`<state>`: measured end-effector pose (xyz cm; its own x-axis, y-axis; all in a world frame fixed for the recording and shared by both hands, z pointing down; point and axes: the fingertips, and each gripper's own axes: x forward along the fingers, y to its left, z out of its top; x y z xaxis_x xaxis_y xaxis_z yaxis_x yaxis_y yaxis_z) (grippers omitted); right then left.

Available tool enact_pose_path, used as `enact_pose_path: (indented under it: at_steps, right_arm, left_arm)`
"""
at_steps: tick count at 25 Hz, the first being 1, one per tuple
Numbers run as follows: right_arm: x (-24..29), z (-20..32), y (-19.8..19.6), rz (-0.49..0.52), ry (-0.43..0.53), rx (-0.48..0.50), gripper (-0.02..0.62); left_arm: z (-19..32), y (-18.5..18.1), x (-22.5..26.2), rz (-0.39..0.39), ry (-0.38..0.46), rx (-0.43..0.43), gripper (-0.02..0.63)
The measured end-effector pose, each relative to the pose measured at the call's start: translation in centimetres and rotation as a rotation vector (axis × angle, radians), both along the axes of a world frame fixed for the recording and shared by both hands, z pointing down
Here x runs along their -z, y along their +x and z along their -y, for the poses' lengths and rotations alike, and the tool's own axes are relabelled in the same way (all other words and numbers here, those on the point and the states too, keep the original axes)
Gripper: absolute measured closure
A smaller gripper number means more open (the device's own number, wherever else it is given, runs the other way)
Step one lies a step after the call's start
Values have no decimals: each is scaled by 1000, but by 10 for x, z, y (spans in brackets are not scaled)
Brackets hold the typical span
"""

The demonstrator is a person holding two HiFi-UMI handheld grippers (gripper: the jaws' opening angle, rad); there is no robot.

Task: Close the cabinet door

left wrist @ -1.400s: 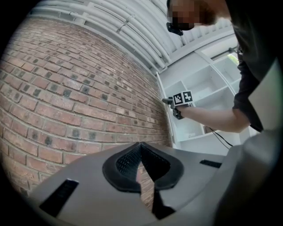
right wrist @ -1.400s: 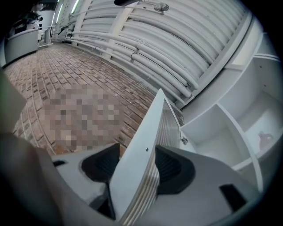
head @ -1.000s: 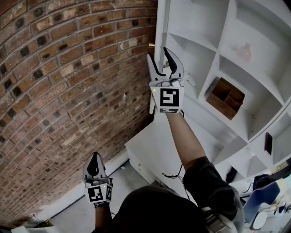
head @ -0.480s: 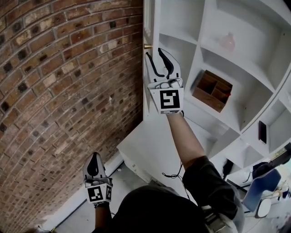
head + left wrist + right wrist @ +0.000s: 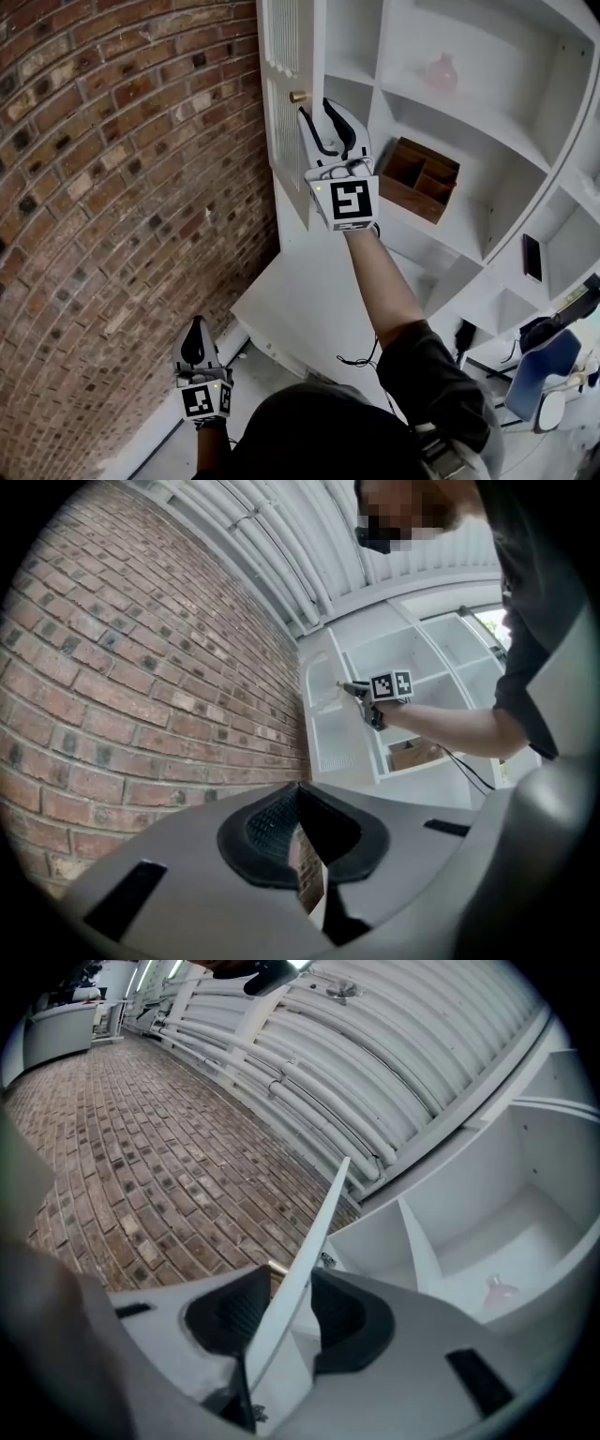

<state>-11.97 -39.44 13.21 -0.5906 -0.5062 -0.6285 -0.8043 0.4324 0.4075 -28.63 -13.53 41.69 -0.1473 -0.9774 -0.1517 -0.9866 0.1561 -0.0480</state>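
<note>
The white louvred cabinet door point(image 5: 281, 84) stands open beside the brick wall, with a brass knob point(image 5: 298, 97) on it. My right gripper point(image 5: 317, 111) reaches up to its free edge just below the knob. In the right gripper view the thin door edge point(image 5: 305, 1251) runs between the two dark pads, and my right gripper point(image 5: 281, 1314) is shut on it. My left gripper point(image 5: 195, 330) hangs low by the wall, shut and holding nothing. In the left gripper view my left gripper point(image 5: 305, 834) looks toward the door point(image 5: 326, 719) and my right gripper point(image 5: 349, 688).
A brick wall point(image 5: 122, 187) fills the left. The open white shelving holds a wooden box point(image 5: 417, 178), a pink vase point(image 5: 441, 71) and a dark flat thing point(image 5: 531, 258). A low white cabinet top point(image 5: 309, 300) lies below, and a blue chair point(image 5: 544, 375) stands at lower right.
The right jaws closed in from a wider stance onto the door's edge. The door has swung with the gripper, now showing its louvred face. The left gripper still hangs low.
</note>
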Motion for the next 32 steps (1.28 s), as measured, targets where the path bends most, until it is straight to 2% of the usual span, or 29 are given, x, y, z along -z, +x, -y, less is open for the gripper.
enact_pose_path:
  at_steps: [11, 16, 20, 32]
  right_arm:
    - [0, 29, 36, 20, -8, -83, 456]
    - [-1, 38, 45, 15, 3, -122, 454]
    - [0, 44, 52, 11, 12, -156, 453]
    - [0, 61, 67, -25, 43, -233, 446]
  left_arm:
    - [16, 12, -1, 25, 0, -30, 604]
    - [20, 14, -2, 13, -17, -30, 604]
    - [22, 13, -5, 27, 8, -36, 604]
    - [34, 20, -9, 13, -24, -53, 604]
